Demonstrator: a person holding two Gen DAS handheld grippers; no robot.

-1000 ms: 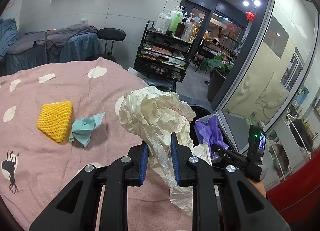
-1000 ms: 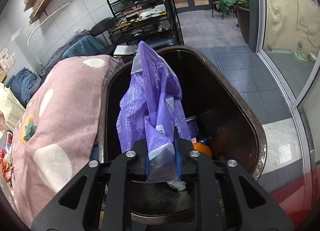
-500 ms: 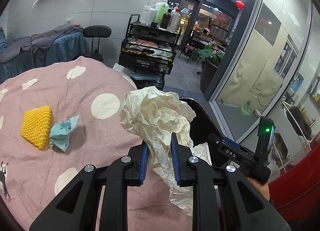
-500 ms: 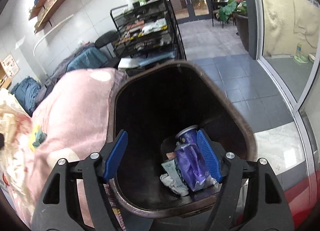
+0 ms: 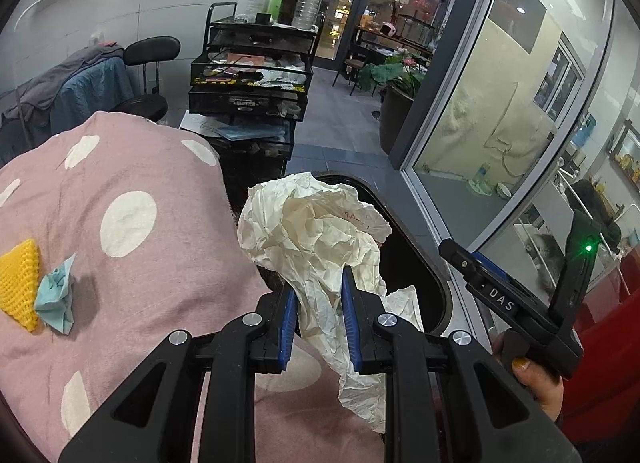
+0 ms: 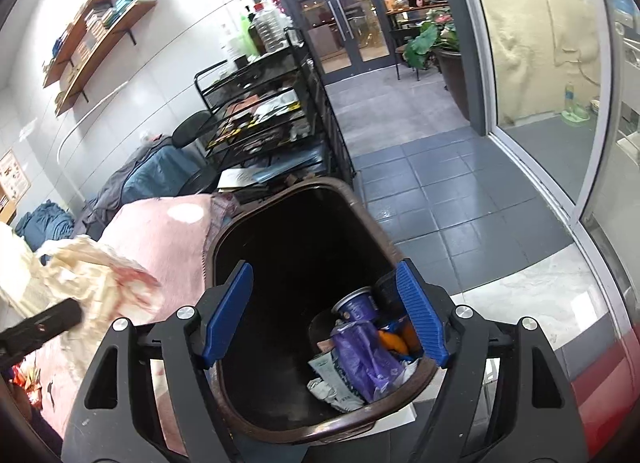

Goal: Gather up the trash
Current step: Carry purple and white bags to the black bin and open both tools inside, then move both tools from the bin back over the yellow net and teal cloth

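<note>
The right gripper (image 6: 324,311) has spread wide, dropping the crumpled purple plastic bag (image 6: 362,359) into the dark brown bin (image 6: 224,395), lower right; the left gripper (image 5: 319,315) has carried the crumpled cream paper (image 5: 316,239) toward the bin.

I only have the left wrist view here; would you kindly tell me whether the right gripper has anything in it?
Observer: No, the right gripper is wide open and empty above the brown bin.
Operator: Thank you; what lies inside that bin?
Observer: A purple plastic bag sits at the bottom.
Operator: Anything else in there?
Observer: A purple-topped can lies behind the bag, and an orange item beside it.
</note>
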